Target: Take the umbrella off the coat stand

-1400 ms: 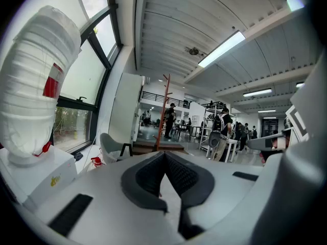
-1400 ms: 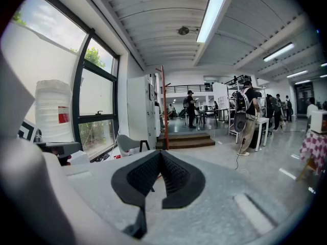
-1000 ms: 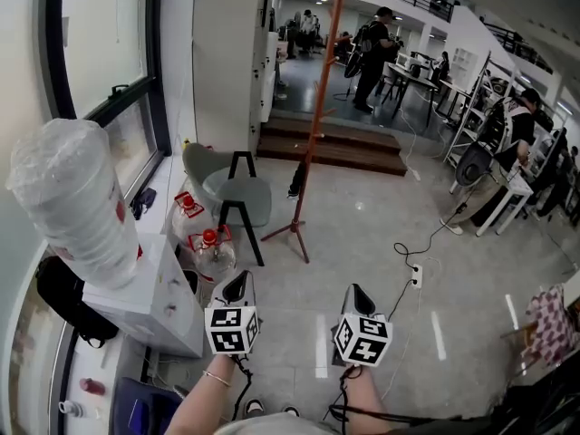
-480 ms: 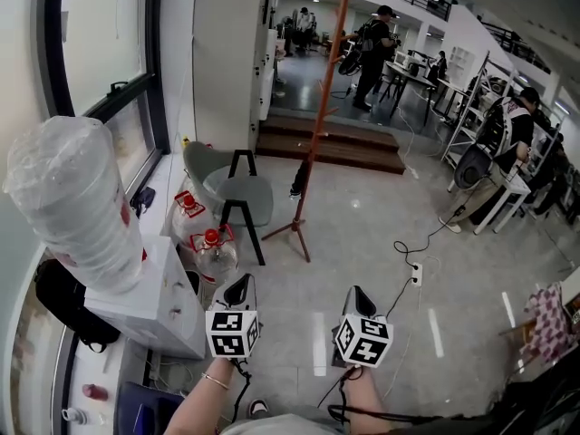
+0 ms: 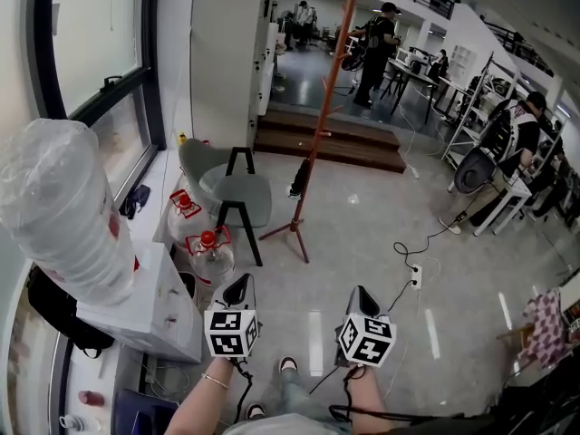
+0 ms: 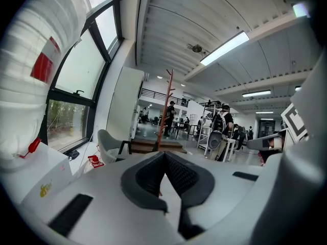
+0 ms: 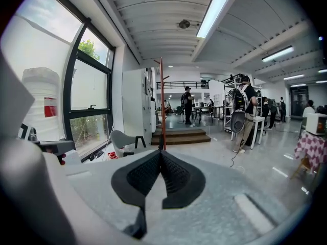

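**Umbrella low on the coat stand, both grippers closed and well apart from it**

A small dark folded umbrella (image 5: 297,178) is seen hanging low on the orange coat stand (image 5: 319,107). It hangs just beside the pole, on its left side in the head view, above the spread feet. The stand is placed upright on the grey floor in front of brown steps (image 5: 331,148). A grey chair (image 5: 237,188) with black legs is found near it on the left.

The left gripper (image 5: 237,285) and the right gripper (image 5: 361,295) are held side by side at the bottom of the head view. Both are pointed toward the stand and are well apart from it. In each gripper view the jaws are seen pressed together at the tips, and nothing is held between them.

Two water bottles (image 5: 208,246) with red caps are set on the floor beside the chair. A large bottle (image 5: 59,207) wrapped in plastic is mounted on a white dispenser (image 5: 145,297) at the left. Several persons are seen at desks in the background.
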{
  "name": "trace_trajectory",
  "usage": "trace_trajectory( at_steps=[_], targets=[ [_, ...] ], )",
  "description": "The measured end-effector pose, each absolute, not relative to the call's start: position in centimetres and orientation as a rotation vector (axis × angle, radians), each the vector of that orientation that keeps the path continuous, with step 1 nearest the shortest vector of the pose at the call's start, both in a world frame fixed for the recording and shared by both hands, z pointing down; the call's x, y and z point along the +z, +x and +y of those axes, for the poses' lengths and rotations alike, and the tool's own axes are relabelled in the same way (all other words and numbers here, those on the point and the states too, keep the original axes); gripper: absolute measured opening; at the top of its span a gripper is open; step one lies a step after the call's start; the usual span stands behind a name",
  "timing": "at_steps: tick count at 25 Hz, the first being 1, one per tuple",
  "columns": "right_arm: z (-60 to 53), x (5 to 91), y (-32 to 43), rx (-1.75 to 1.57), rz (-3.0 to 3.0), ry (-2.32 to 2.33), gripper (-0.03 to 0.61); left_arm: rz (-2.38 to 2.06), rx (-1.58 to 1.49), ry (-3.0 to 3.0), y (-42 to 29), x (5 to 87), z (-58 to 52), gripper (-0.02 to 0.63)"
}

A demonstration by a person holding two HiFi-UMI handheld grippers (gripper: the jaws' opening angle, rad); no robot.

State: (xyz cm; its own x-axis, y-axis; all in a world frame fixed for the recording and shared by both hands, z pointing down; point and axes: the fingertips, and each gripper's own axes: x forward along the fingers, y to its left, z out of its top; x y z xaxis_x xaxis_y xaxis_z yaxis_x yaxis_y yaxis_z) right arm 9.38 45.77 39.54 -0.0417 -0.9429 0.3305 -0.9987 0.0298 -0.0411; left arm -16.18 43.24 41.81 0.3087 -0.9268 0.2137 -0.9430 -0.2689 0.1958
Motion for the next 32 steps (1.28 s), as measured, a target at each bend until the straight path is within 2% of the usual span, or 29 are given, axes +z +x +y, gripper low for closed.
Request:
trace_trajectory(
  at_steps=[21, 32],
  targets=[
    [22.7, 38.7, 16.3, 0.426, -2.157, 1.982, 0.005, -1.789, 0.102, 2.275, -10.2, 39.5, 21.3, 0.005],
    [14.0, 39.3, 19.5, 0.449, -2.196, 1.933, 0.005, -1.839, 0.115, 2.256, -6.9, 39.5, 13.3, 0.005]
  ],
)
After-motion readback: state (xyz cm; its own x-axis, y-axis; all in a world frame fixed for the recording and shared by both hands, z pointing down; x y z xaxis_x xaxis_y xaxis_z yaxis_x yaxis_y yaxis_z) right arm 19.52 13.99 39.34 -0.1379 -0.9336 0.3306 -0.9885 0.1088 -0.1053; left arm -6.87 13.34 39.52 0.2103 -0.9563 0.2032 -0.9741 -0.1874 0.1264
